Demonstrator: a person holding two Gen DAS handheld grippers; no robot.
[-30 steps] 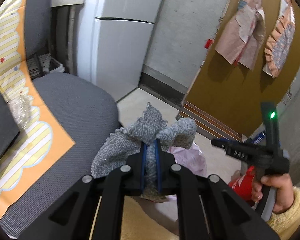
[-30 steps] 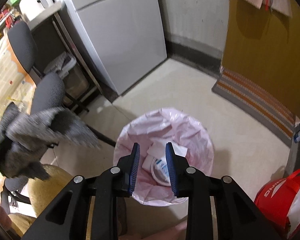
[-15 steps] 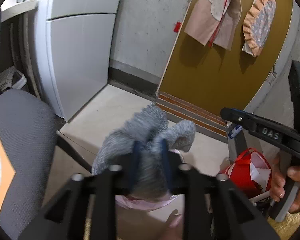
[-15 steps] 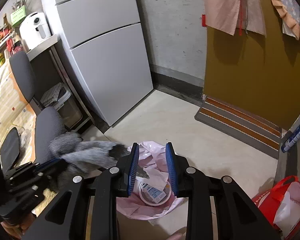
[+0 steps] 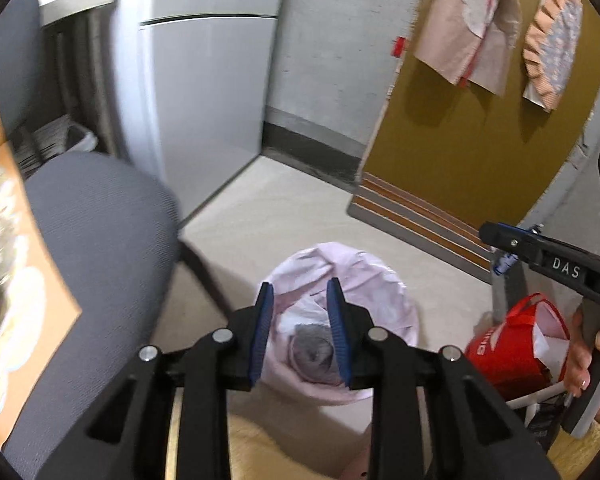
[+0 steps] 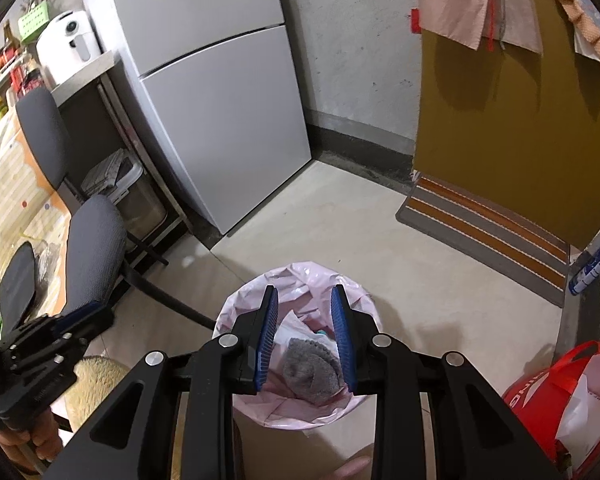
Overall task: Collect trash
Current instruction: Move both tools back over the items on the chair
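1. Left gripper (image 5: 300,320): jaws spread, nothing between them, hanging over the pink-lined trash bin (image 5: 396,304).
2. Right gripper (image 6: 305,328): jaws parted, empty, also above the bin.
3. Grey knit rag (image 6: 310,372) lies inside the bin on white wrappers. Drop looks done.
4. Next, I'd lift straight up clear of the liner rim, then swing toward the table (image 6: 4,184) past the grey office chair (image 6: 96,248).

Each camera looks forward and steeply down along its own fingers (image 5: 262,320) from above the floor. Both views share the pink-lined bin (image 5: 396,308) (image 6: 236,304), the fridge (image 5: 204,112) (image 6: 224,120), chair (image 5: 100,232) (image 6: 96,236), mat (image 5: 420,216) (image 6: 488,224) and red bag (image 5: 508,352) (image 6: 532,396); the right view sits slightly farther back.
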